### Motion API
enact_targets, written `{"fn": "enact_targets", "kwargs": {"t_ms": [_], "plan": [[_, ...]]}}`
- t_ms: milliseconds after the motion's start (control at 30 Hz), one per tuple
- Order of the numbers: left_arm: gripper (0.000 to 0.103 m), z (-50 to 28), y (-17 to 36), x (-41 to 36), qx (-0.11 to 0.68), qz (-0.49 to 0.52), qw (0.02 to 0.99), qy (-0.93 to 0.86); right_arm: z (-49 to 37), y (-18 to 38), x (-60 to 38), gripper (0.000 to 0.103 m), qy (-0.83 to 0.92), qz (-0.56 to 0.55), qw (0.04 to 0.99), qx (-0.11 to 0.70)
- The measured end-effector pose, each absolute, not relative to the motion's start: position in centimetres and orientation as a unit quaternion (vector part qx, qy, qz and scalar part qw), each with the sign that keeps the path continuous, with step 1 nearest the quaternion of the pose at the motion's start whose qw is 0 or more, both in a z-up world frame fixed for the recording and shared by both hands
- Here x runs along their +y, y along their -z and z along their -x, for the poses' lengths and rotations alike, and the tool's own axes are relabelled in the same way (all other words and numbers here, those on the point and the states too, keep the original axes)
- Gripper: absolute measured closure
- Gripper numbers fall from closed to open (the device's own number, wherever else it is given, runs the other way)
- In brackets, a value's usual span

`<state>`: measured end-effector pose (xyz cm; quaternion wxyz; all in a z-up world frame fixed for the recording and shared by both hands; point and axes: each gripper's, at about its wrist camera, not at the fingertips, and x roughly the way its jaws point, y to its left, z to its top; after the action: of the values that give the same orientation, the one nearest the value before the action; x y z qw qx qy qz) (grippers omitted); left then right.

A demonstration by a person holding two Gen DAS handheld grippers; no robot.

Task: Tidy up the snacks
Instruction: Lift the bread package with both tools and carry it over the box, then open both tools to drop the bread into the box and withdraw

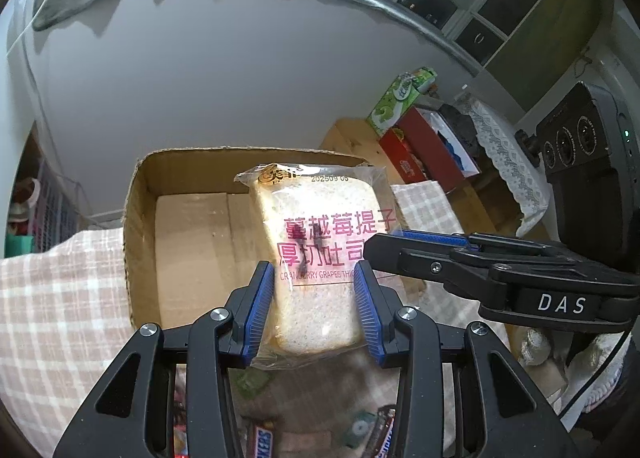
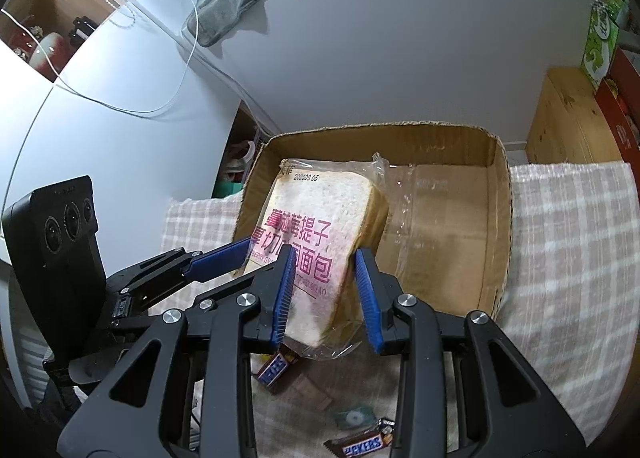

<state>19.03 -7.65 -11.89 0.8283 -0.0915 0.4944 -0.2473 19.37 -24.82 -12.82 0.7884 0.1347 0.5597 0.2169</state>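
Both the left gripper and right gripper clamp the bagged toast slice above the cardboard box, which seemingly next calls for lowering and releasing inside.

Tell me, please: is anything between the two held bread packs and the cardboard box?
Nothing visible. The left gripper and the right gripper each hold a toast pack above the box, whose floor is bare.
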Motion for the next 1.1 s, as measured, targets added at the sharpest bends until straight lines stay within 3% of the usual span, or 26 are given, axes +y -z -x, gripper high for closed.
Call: {"fn": "enact_targets", "kwargs": {"t_ms": [600, 1100], "plan": [[0.065, -20.0, 13.7, -7.6, 0.518, 0.053, 0.824, 0.224, -21.4, 15.5, -25.5, 0.07, -0.186, -0.12, 0.778, 0.588], [0.065, -16.5, 9.9, -4.6, 0.484, 0.062, 0.847, 0.211, -18.2, 12.4, -26.9, 0.068, -0.18, -0.091, 0.799, 0.567]]}}
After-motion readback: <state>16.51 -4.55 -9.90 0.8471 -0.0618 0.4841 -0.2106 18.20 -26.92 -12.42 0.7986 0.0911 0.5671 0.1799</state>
